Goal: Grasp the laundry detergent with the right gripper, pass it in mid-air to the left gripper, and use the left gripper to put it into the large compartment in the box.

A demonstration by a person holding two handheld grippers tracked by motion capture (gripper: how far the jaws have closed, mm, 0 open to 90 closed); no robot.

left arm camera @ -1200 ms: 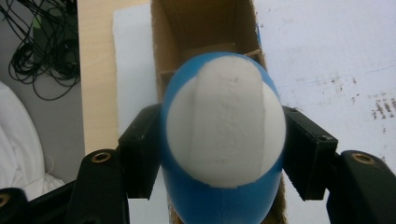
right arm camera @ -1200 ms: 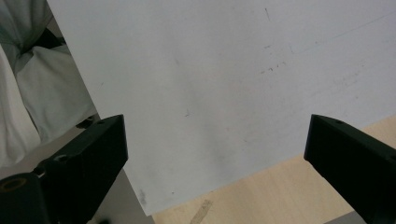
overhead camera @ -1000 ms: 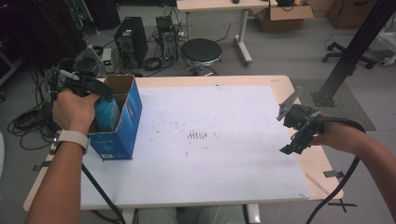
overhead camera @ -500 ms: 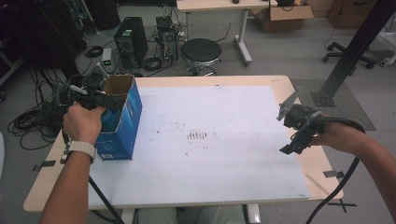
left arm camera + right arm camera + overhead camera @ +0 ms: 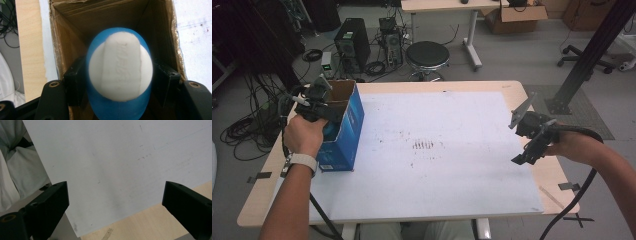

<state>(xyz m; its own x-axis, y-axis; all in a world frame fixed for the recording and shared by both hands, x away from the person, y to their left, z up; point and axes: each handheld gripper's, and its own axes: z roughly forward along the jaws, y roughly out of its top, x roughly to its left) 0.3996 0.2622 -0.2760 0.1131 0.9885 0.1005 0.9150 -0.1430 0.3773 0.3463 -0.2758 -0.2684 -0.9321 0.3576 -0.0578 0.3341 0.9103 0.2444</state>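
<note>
The left tool (image 5: 120,82) is pointing down into the open cardboard box (image 5: 75,17) at the bench's (image 5: 472,86) left edge, its jaws pinching a blue-and-white rounded object (image 5: 120,75) inside the box walls. The right tool (image 5: 532,137) is hovering at the bench's right edge, jaws spread wide with nothing between them, above the white sheet (image 5: 112,165).

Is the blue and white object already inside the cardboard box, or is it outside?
Inside: the blue and white object sits between the walls of the cardboard box, clamped by the left gripper. Whether it touches the bottom, I cannot tell.
</note>
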